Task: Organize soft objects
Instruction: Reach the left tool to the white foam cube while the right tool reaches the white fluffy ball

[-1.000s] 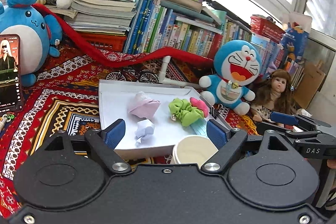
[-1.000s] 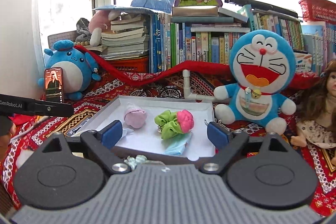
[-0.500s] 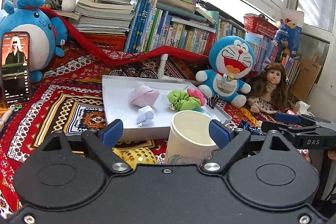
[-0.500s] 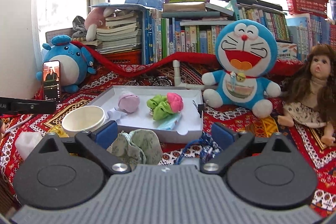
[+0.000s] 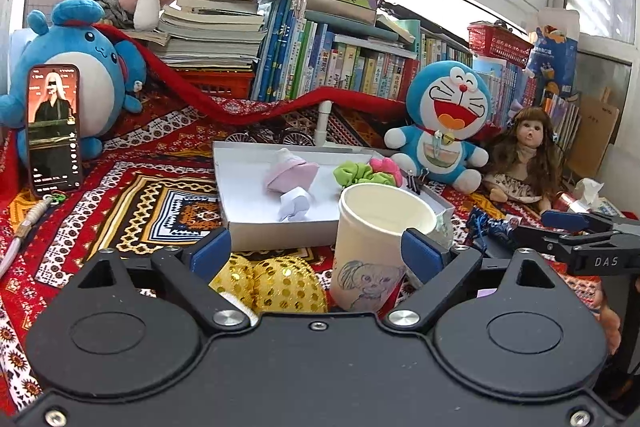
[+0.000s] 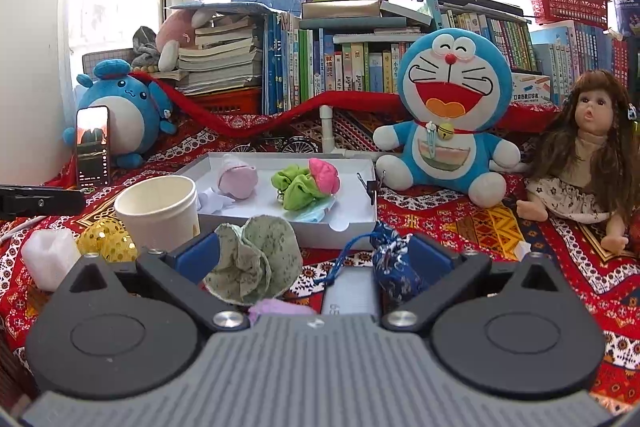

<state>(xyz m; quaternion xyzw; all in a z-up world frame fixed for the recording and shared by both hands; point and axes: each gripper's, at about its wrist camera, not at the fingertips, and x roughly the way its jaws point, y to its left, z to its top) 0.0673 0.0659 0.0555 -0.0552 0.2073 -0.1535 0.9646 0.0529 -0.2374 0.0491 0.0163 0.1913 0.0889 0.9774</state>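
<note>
Approaching the loose soft things in front of the tray is judged to be the step in hand.

Left wrist view:
- left tool (image 5: 316, 247): jaws wide and opening; nothing is gripped, though a paper cup (image 5: 380, 243) and a gold sequin pouch (image 5: 272, 285) stand between them.
- target: the pouch is best taken low and centred, with the cup kept clear of the pads.
- white tray (image 5: 280, 231): just beyond, already holding a pink pouch (image 5: 290, 175) and a green scrunchie (image 5: 356, 174).

Right wrist view:
- right tool (image 6: 316, 255): jaws wide and opening, empty.
- green cloth pouch (image 6: 256, 261): beside the left pad, on the patterned cloth (image 6: 480, 227).
- blue drawstring bag (image 6: 394, 259): beside the right pad.
- advice: one item should be centred before closing, so both are not pinched together.
</note>
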